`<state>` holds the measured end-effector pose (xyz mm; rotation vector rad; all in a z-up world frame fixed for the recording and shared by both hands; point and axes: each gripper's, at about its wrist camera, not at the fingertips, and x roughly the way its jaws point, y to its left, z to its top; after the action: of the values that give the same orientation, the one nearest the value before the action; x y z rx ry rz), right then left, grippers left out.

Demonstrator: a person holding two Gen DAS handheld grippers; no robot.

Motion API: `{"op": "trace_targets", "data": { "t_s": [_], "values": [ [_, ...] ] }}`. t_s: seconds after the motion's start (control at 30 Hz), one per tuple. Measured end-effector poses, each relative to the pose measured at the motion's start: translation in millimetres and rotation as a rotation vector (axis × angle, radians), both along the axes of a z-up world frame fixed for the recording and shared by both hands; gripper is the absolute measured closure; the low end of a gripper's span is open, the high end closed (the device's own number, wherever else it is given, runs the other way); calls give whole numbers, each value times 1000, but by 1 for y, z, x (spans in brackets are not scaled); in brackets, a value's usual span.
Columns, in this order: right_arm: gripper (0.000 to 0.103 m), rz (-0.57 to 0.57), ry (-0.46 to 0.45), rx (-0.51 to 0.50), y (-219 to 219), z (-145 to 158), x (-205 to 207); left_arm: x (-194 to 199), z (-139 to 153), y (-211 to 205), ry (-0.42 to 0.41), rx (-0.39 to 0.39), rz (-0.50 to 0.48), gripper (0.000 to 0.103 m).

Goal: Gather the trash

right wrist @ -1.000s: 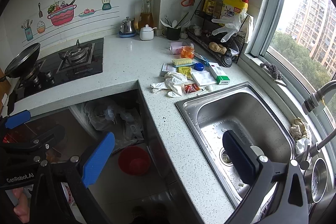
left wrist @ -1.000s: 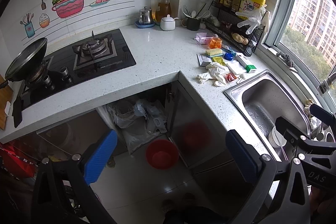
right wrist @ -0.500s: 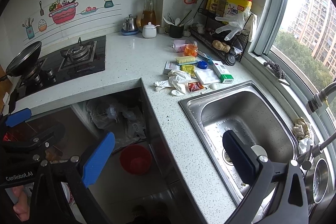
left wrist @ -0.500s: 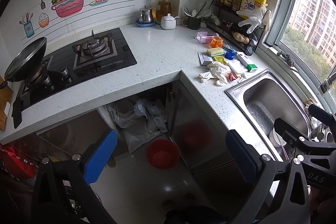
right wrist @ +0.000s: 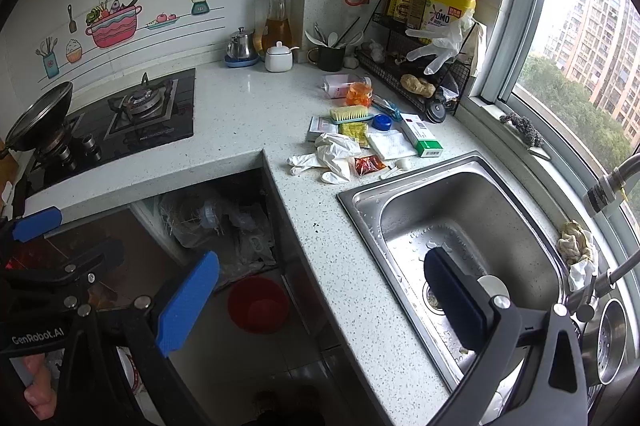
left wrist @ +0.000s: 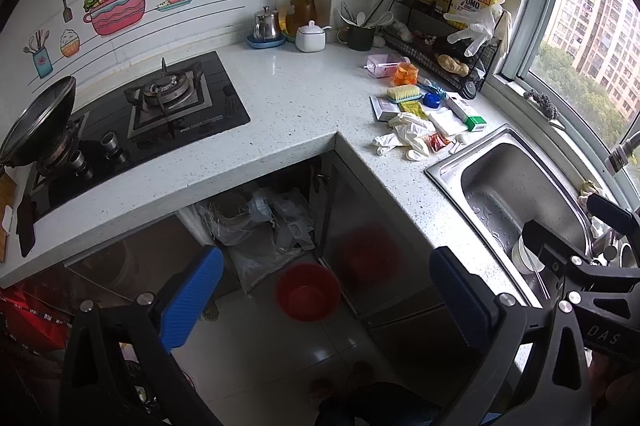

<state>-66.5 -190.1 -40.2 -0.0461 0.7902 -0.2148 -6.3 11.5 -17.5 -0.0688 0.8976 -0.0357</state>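
Speckled white L-shaped tabletop (right wrist: 256,114); crumpled white gloves (right wrist: 328,154) at 12 o'clock; both hand-held grippers (left wrist: 326,300) (right wrist: 320,300) hover agape, empty.

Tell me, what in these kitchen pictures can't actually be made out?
- Sink floor, right wrist view: the right claw finger covers part of the drain.
- White round thing in the sink, left wrist view: half hidden behind the other claw's frame.
- Green-ended box: print too small to read.
- Bags under the counter: dim, contents unclear.
- Faucet: cut off by the picture edge.
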Motion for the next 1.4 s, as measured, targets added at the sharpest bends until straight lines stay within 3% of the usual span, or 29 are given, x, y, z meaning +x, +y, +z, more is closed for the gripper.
{"op": "trace_targets", "data": {
  "t_s": [0.2, 0.5, 0.8, 1.03, 1.13, 1.33, 1.4],
  "values": [
    [0, -25, 6, 3, -12, -4, 22, 35, -5, -7, 17, 1, -30, 0],
    [0, -24, 37, -7, -49, -20, 91, 129, -32, -17, 65, -27, -60, 0],
    [0, 68, 94, -21, -85, -59, 189, 236, -84, -15, 125, -68, -51, 0],
    [0, 167, 204, -6, -95, -108, 255, 290, -135, -6, 188, -29, -8, 0],
    [11, 204, 250, -8, -92, -125, 272, 302, -151, 2, 212, -13, 13, 0],
    [15, 242, 322, 26, -88, -148, 285, 312, -165, 9, 240, 2, 31, 0],
    [30, 245, 353, 63, -87, -154, 288, 313, -167, 8, 245, 13, 23, 0]
  ]
}}
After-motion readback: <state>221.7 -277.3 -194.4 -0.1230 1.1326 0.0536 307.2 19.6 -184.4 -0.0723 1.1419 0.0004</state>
